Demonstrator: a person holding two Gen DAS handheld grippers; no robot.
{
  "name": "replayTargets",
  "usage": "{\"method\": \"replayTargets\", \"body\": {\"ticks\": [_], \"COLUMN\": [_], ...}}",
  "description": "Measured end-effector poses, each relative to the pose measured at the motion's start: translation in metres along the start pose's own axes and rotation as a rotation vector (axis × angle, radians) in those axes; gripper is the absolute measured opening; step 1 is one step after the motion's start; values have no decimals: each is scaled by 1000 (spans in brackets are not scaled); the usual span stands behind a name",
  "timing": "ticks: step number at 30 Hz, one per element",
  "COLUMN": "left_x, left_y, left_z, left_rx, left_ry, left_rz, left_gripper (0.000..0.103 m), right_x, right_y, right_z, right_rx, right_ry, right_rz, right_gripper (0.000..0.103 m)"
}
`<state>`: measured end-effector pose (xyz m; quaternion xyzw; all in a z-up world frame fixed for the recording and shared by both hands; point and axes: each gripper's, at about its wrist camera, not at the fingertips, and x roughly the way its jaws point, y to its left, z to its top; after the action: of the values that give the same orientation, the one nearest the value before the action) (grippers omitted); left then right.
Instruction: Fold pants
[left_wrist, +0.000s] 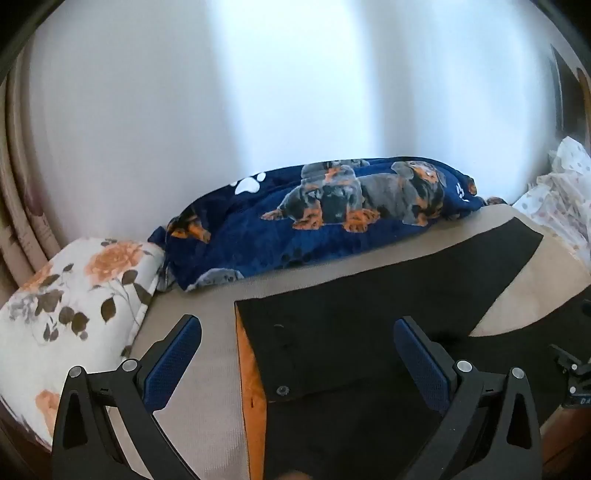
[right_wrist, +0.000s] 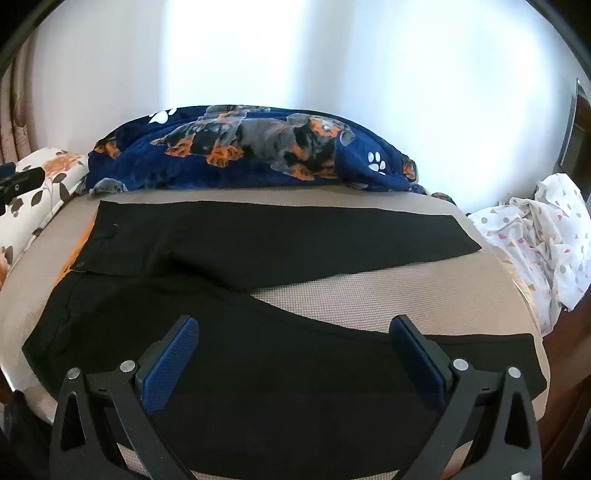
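Black pants (right_wrist: 280, 236) lie spread flat on a beige bed surface (right_wrist: 369, 291), waist at the left, the two legs splayed apart toward the right. An orange lining shows at the open waistband (left_wrist: 251, 373). In the left wrist view the pants (left_wrist: 369, 306) fill the middle, and my left gripper (left_wrist: 297, 328) hovers open over the waist corner with its button. My right gripper (right_wrist: 295, 328) stands open above the nearer leg, nothing between its blue pads (right_wrist: 168, 363). The other gripper's body shows at the right edge of the left wrist view and the left edge of the right wrist view.
A blue blanket with a dog print (right_wrist: 251, 151) lies bunched along the back by the white wall. A floral pillow (left_wrist: 70, 299) sits at the left. White dotted bedding (right_wrist: 543, 236) is heaped at the right. The bed's edge runs close in front.
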<state>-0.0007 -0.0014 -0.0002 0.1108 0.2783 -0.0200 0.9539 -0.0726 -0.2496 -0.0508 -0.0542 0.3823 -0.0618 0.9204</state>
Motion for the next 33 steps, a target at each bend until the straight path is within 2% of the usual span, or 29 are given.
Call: {"method": "replayTargets", "body": {"ticks": [2,5,9,13,23,33], "left_x": [-5,6,18,20,16,18], "left_y": [-13,-6,7,10,7,24], "left_z": [-9,-16,-20,-10,-19,-21], "left_rx": [3,-49,-76,-76,-53,-96], "left_ry": [-16,57,85,92,70,79], "left_rz": [2,-79,-115,-117,-105,-126], "left_gripper": [103,103,103,103,103,103], "right_x": [0,1,2,0,5,5], "right_y": [-1,1,5,8,4,9], "right_z": [0,0,-1,0,0,0], "right_rx": [0,-10,-12,-15,-12,-16], "right_ry": [-2,-3,4,9,26,38], "right_rz": [-2,-10,-12,-12,-4,-4], "right_gripper": [102,102,102,102,102,102]}}
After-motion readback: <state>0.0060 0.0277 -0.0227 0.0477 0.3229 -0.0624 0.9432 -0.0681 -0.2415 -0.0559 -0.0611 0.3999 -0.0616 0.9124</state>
